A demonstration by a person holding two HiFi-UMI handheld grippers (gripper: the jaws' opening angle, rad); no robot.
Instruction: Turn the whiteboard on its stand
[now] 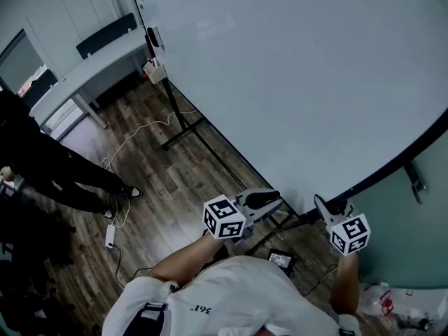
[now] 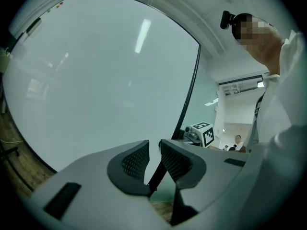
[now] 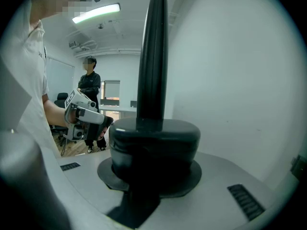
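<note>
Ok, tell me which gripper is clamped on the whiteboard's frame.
The right gripper: its jaws are closed on the whiteboard's black frame. The left gripper holds its jaws apart, pinching nothing.

I'm counting one whiteboard (image 1: pixel 294 68), two grippers (left gripper (image 1: pixel 271 199), right gripper (image 1: pixel 320 206)) each carrying one marker cube (image 1: pixel 224 218), one grey surface (image 1: pixel 98 65), one black chair (image 1: pixel 105 35), one white power strip (image 1: pixel 110 235), one white cable (image 1: pixel 133 135), and one bystander (image 1: pixel 42 166) showing in the head view.
</note>
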